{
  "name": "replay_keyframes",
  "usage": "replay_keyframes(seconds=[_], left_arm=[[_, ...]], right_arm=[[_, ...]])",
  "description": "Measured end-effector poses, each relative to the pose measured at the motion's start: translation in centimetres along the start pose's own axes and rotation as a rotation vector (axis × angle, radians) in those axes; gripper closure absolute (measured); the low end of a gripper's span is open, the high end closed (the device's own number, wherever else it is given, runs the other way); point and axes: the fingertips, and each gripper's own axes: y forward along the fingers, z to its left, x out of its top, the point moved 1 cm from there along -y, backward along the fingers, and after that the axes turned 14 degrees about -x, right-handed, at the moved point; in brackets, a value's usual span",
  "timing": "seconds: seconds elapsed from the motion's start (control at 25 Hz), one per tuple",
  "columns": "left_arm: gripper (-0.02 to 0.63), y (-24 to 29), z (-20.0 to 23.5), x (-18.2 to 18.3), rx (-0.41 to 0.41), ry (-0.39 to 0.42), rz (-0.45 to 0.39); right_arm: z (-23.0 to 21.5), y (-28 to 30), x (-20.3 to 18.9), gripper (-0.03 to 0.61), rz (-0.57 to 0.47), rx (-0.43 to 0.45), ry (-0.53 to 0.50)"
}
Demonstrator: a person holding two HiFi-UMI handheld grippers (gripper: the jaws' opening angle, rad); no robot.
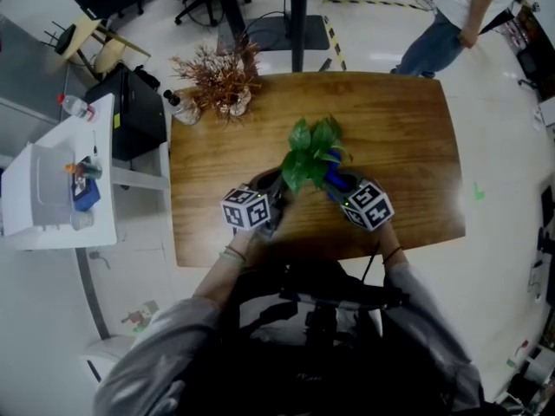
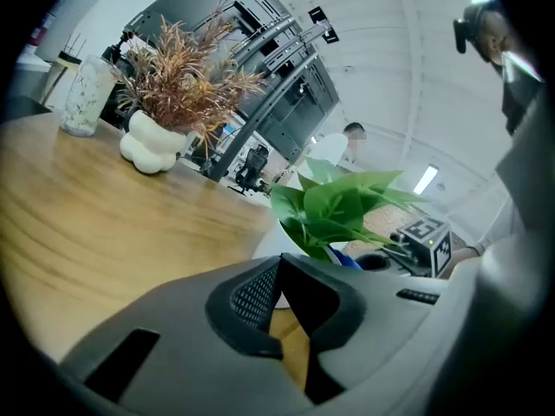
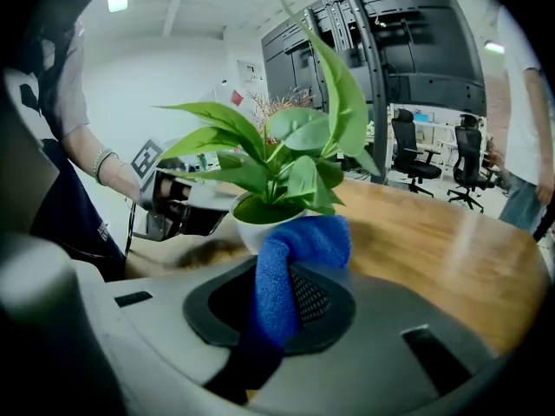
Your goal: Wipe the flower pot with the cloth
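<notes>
Right gripper view: blue cloth (image 3: 282, 295) clamped in right tongs (image 3: 295, 265), seemingly against flower pot (image 3: 250, 225); left tongs (image 2: 279, 271) narrowly apart nearby.

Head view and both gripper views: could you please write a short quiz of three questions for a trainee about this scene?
1. True or false: the right gripper is shut on a blue cloth.
2. What stands near the far edge of the table? A. a dried plant B. a red kettle C. a laptop
3. Fill in: the colour of the flower pot is ___.
Key: 1 true; 2 A; 3 white.
</notes>
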Motion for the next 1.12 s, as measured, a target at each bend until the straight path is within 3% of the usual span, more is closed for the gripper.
replay_keyframes(seconds=[0.44, 0.88, 1.12], left_arm=[[0.607, -0.4, 2.8, 3.2, 0.054, -0.007, -0.071], [0.607, -0.7, 0.5, -1.0, 0.007, -0.056, -0.022], [0.607, -0.1, 0.4, -0.8, -0.008, -0.042, 0.005]], right_arm=[[5.0, 2.5, -0.9, 0.522, 0.056, 0.071, 0.047], [-1.6, 0.6, 0.5, 0.522, -0.003, -0.049, 0.068], [-2.3, 1.4, 3.5, 0.522, -0.055, -0.023, 0.052]])
